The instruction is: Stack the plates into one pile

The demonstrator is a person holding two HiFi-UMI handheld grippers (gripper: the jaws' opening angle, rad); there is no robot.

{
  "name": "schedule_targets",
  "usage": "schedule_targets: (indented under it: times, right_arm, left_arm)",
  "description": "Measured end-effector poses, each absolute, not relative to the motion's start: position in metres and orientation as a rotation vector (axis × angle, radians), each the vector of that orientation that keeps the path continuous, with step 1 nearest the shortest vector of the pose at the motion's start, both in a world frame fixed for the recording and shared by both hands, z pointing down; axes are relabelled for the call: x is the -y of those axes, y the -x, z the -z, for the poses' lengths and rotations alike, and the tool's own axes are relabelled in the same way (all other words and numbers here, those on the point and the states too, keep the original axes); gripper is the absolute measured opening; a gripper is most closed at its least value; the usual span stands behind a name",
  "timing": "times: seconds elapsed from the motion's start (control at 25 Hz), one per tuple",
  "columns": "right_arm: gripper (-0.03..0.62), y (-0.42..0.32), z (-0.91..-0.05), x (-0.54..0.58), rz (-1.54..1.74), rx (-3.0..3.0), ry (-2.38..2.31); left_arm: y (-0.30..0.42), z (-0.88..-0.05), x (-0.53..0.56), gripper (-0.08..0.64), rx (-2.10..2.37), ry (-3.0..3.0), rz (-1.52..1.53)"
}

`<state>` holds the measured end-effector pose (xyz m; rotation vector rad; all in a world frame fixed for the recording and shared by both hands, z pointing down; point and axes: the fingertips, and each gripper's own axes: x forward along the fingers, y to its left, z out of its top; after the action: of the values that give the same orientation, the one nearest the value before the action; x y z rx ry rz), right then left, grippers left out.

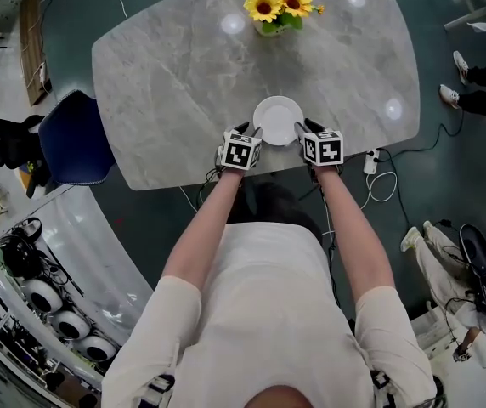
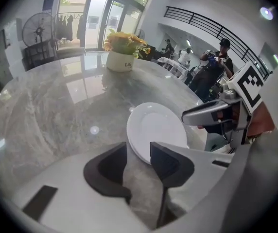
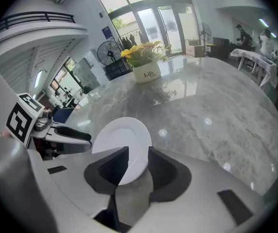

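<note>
plates (image 1: 278, 119): likely rigid glazed ceramic, slippery, chip-prone.
hold: rim at 9 and 3 o'clock.
left gripper (image 2: 138, 154): jaws spread, rim between, unpinched.
right gripper (image 3: 136, 161): jaws spread astride rim.

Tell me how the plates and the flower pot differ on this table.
The plates lie flat at the near edge of the table; the flower pot stands upright at the far edge. The plates are empty; the flower pot holds yellow flowers. Both rest on the grey table.
</note>
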<state>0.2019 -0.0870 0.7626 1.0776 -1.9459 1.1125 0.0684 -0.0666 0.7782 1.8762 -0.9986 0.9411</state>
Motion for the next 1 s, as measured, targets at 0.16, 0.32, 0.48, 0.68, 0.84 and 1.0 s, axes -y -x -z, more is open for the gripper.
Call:
schedule_targets:
  times: [0.16,0.32,0.48,0.68,0.84,1.0]
  right_arm:
    - [0.143,-0.201,-0.748,0.092,-1.071,1.988,-1.077]
    - [0.143,-0.201,-0.72,0.092,-1.005,2.042,-1.076]
    - [0.129,-0.198,-0.679,0.099,-0.933,2.128,-1.086]
    - [0.106,-0.195,-0.619,0.098,-0.849,2.233,-1.107]
    - [0.092,-0.194,-0.57,0.094,-0.77,2.312,-1.131]
    - [0.081,-0.192,-0.522,0.087,-0.695,2.375,-1.154]
  left_arm:
    - [-0.061,-0.76,0.068,0.155,1.018,-1.899,-0.886]
    - [-0.053,-0.728,0.066,0.143,1.039,-1.947,-0.801]
    - [-0.043,-0.685,0.073,0.126,1.088,-2.009,-0.713]
    - [-0.035,-0.629,0.069,0.117,1.131,-2.087,-0.639]
    - [-0.028,-0.585,0.068,0.117,1.177,-2.126,-0.551]
    - [-0.019,-0.54,0.07,0.098,1.209,-2.209,-0.49]
